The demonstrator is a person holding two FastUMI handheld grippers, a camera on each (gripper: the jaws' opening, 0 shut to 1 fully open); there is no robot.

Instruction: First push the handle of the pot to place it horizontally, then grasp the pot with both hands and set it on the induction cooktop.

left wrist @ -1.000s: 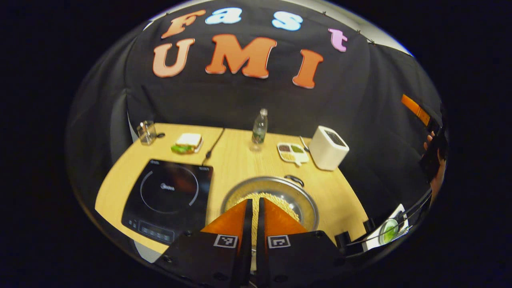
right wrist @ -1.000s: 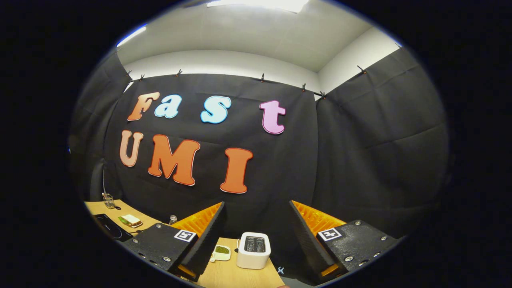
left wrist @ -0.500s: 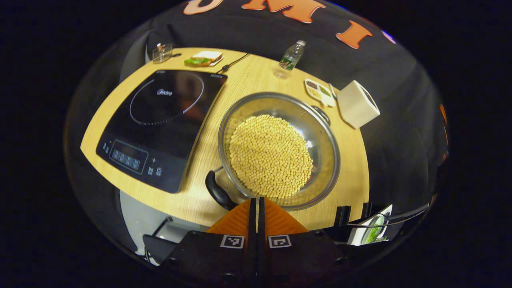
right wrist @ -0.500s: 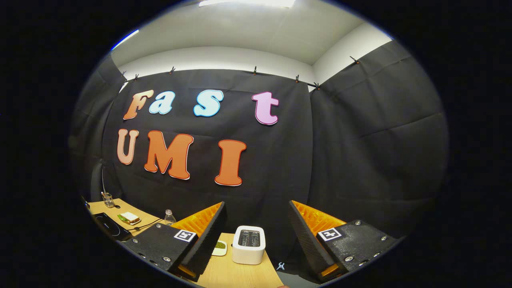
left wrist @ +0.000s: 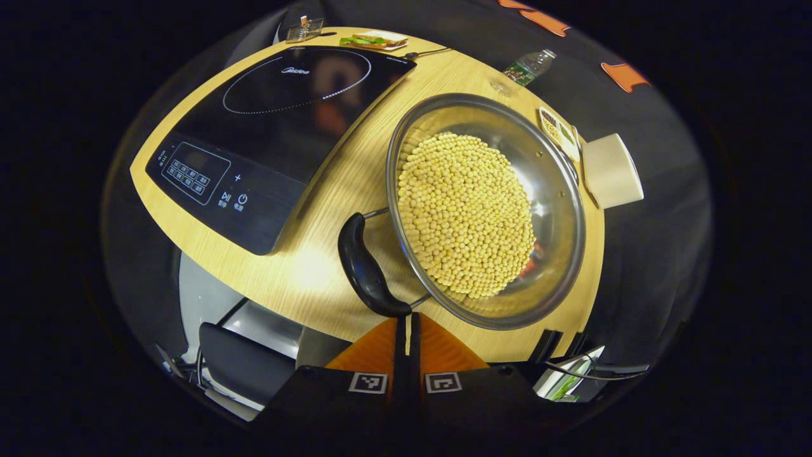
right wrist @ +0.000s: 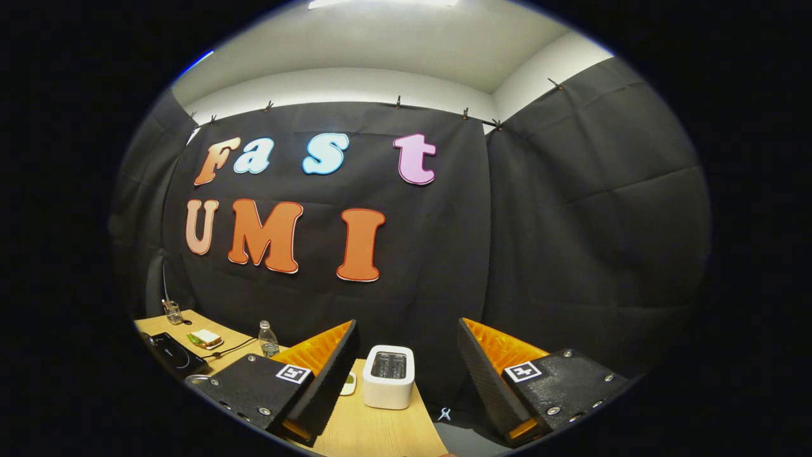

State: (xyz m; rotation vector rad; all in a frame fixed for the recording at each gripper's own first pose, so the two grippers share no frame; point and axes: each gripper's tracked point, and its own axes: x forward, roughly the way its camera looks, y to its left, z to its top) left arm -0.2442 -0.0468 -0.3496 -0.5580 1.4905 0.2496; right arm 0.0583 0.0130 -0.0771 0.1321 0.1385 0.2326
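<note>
Closing in on the pot handle, left claw dropped low over the bench edge since a second ago.

Left claw [left wrist: 406, 327], fingers pressed together and holding nothing, sits just short of the black handle [left wrist: 366, 266] of the pot [left wrist: 558, 209], which holds pale beans and rests on the bench [left wrist: 346, 190] beside the induction cooktop [left wrist: 266, 139]. Judging by the handle's slant, the push looks not yet done; the two-handed lift and placing remain. Right claw [right wrist: 406, 365] hangs wide open and empty, aimed over the white toaster [right wrist: 388, 376], well away from the pot.
</note>
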